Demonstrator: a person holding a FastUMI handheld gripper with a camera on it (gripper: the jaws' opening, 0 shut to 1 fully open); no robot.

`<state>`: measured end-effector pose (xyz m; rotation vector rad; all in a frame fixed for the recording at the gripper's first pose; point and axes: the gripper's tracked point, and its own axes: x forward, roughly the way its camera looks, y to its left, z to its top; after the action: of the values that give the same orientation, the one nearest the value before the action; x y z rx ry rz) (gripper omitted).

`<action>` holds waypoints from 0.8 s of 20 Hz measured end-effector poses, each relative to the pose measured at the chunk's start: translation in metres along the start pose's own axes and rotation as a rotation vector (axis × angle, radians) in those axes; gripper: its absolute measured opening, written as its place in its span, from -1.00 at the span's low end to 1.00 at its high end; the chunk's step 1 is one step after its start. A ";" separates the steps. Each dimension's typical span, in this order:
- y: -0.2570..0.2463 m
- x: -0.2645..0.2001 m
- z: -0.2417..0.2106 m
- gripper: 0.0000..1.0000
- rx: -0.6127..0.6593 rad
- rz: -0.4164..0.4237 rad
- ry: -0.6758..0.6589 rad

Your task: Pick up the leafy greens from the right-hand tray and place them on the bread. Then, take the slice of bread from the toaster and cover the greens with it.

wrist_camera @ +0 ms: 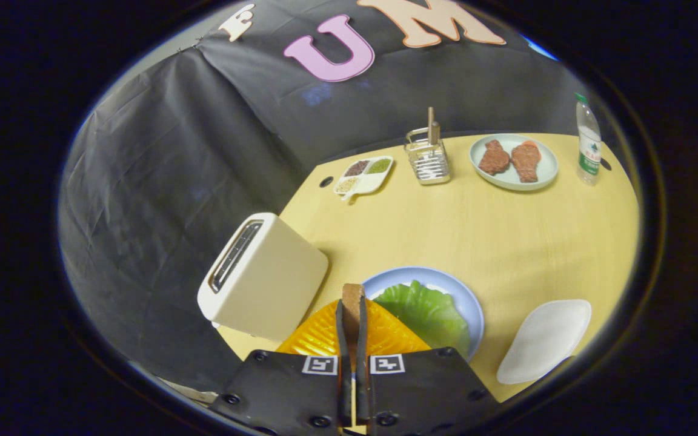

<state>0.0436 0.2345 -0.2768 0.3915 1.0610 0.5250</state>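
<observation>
My gripper is shut on a slice of bread, which stands edge-on between the two fingers with its brown crust poking out past the tips. Just ahead and to the right lies a blue plate with a green lettuce leaf spread over it; whatever is under the leaf is hidden. The cream toaster stands left of the fingers, its slot dark. A white tray lies right of the plate with nothing on it.
Across the yellow table stand a plate with two pieces of meat, a wire rack with wooden utensils, a divided dish of grains and a plastic bottle. The table's edge runs behind the toaster.
</observation>
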 end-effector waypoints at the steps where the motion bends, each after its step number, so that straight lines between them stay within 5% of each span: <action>1: -0.005 -0.001 -0.002 -0.72 0.001 -0.011 0.005; 6: -0.041 -0.008 -0.010 -0.45 -0.047 -0.108 0.025; 15: -0.049 -0.041 -0.001 1.00 -0.108 -0.149 -0.075; 16: -0.046 -0.050 0.003 1.00 -0.118 -0.150 -0.105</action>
<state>0.0372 0.1679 -0.2649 0.2304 0.9453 0.4263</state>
